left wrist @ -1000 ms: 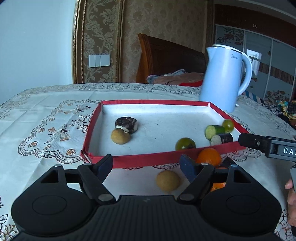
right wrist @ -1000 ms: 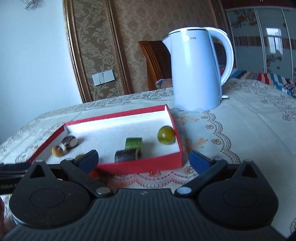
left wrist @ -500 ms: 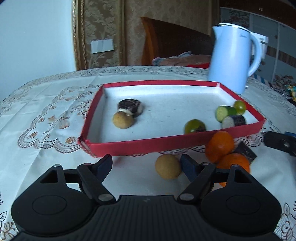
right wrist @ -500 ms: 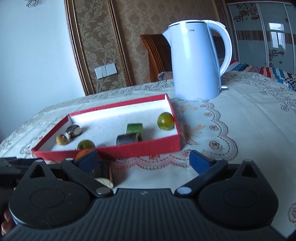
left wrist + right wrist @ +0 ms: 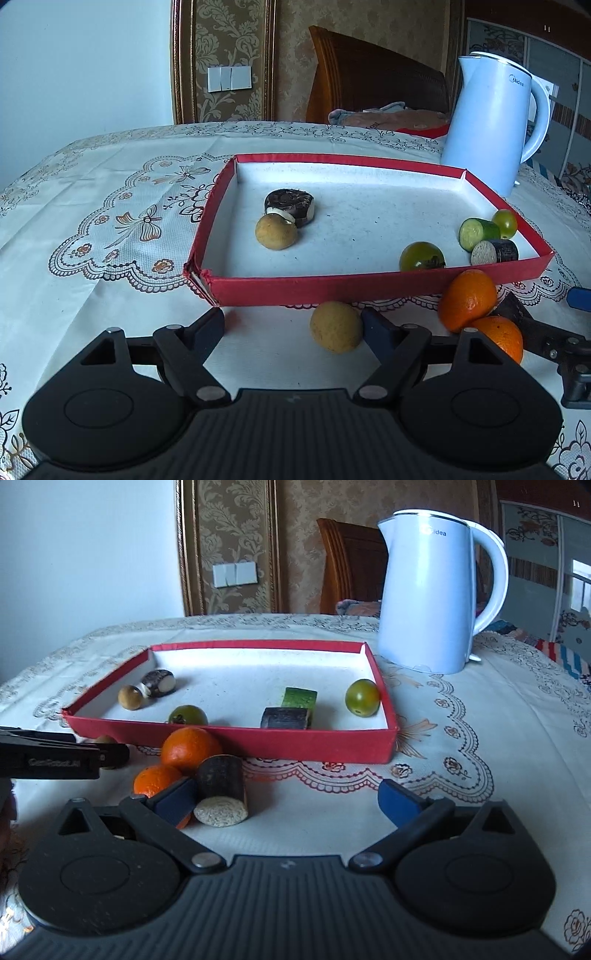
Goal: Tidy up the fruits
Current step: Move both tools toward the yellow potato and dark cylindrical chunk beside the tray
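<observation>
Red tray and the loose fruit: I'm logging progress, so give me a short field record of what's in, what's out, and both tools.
tray: red tray, on the tablecloth
inside tray: tan round fruit, dark slice, two green fruits, cucumber piece, dark cylinder piece
outside tray: tan ball, two oranges, dark cylinder
left tool: open, tan ball beside its right finger
right tool: open, near dark cylinder
</observation>
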A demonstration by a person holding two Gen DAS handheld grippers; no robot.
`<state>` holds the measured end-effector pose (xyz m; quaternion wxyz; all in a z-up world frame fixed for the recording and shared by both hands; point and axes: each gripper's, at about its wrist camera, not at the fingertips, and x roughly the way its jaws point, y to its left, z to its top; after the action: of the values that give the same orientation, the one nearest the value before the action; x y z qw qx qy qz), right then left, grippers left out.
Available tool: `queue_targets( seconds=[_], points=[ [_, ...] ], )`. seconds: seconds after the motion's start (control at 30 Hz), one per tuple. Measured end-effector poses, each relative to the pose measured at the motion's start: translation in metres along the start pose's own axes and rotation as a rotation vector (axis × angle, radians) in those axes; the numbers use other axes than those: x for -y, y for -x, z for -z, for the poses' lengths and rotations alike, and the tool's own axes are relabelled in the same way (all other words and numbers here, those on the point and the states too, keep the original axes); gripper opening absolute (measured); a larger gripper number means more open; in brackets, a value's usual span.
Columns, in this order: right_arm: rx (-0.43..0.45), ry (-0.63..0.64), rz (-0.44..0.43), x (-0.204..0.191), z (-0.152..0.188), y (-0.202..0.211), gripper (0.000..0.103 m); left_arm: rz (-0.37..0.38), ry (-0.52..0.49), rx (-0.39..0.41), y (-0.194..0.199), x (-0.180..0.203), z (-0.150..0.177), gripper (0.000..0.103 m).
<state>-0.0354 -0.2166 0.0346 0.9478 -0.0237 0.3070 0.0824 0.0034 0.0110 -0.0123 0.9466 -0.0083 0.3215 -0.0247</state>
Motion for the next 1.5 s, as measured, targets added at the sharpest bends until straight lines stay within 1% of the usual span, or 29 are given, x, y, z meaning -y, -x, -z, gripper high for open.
queue_targets(
  seconds=[0.13,0.23,0.27,0.37,0.4,0.5,0.63,0.73,0.8,0.83,0.87,1.0,1.1,1.13,1.23,1.27,1.33,1.5],
  points=[
    [0.008,-0.028,0.011,0.006,0.0,0.001,0.103,0.001,0.001,0.0,0.0,0.0,0.0,0.081],
    [0.046,-0.1,0.1,0.017,0.002,0.008,0.103,0.001,-0.001,-0.002,-0.001,0.0,0.0,0.081],
    [0.046,-0.118,0.106,0.021,0.002,0.009,0.103,0.0,-0.003,-0.002,-0.001,0.0,0.0,0.081],
    [0.008,-0.102,0.015,0.023,0.003,0.005,0.103,0.0,-0.004,-0.003,-0.001,0.001,0.0,0.081],
    [0.005,-0.088,0.006,0.02,0.003,0.004,0.103,0.0,-0.004,-0.003,-0.001,0.001,0.001,0.082],
    [-0.004,-0.04,0.013,0.011,0.0,0.0,0.103,-0.002,-0.009,-0.004,-0.001,0.001,0.001,0.082],
    [-0.051,0.014,0.04,0.0,-0.004,-0.014,0.102,-0.003,-0.009,-0.004,-0.001,0.002,0.0,0.082],
    [-0.074,0.02,0.042,-0.002,-0.005,-0.018,0.097,-0.005,-0.013,-0.004,-0.001,0.002,0.0,0.082],
    [-0.074,0.011,0.041,-0.001,-0.004,-0.019,0.096,-0.006,-0.014,-0.004,-0.001,0.002,0.0,0.082],
    [-0.078,0.004,0.04,0.001,-0.004,-0.019,0.092,-0.006,-0.015,-0.005,-0.001,0.002,0.0,0.082],
    [-0.083,-0.003,0.039,0.002,-0.004,-0.02,0.091,-0.007,-0.016,-0.005,-0.001,0.002,0.0,0.082],
    [-0.085,-0.005,0.037,0.002,-0.004,-0.02,0.091,-0.01,-0.021,-0.006,-0.001,0.003,0.001,0.082],
    [-0.082,0.003,0.04,0.001,-0.004,-0.02,0.088,-0.01,-0.021,-0.006,-0.001,0.004,0.001,0.083],
    [-0.079,0.002,0.04,0.001,-0.004,-0.019,0.084,-0.01,-0.021,-0.006,-0.001,0.004,0.001,0.083],
    [-0.075,-0.001,0.041,0.001,-0.004,-0.019,0.078,-0.009,-0.02,-0.005,-0.001,0.004,0.001,0.083],
    [-0.076,0.0,0.041,0.001,-0.004,-0.019,0.072,-0.008,-0.019,-0.004,-0.001,0.004,0.001,0.083],
    [-0.069,0.002,0.036,0.0,-0.004,-0.018,0.065,-0.005,-0.016,-0.003,-0.001,0.003,0.0,0.082],
    [-0.069,0.003,0.033,0.0,-0.004,-0.018,0.065,-0.001,-0.025,-0.003,-0.001,0.003,0.0,0.082]
  ],
)
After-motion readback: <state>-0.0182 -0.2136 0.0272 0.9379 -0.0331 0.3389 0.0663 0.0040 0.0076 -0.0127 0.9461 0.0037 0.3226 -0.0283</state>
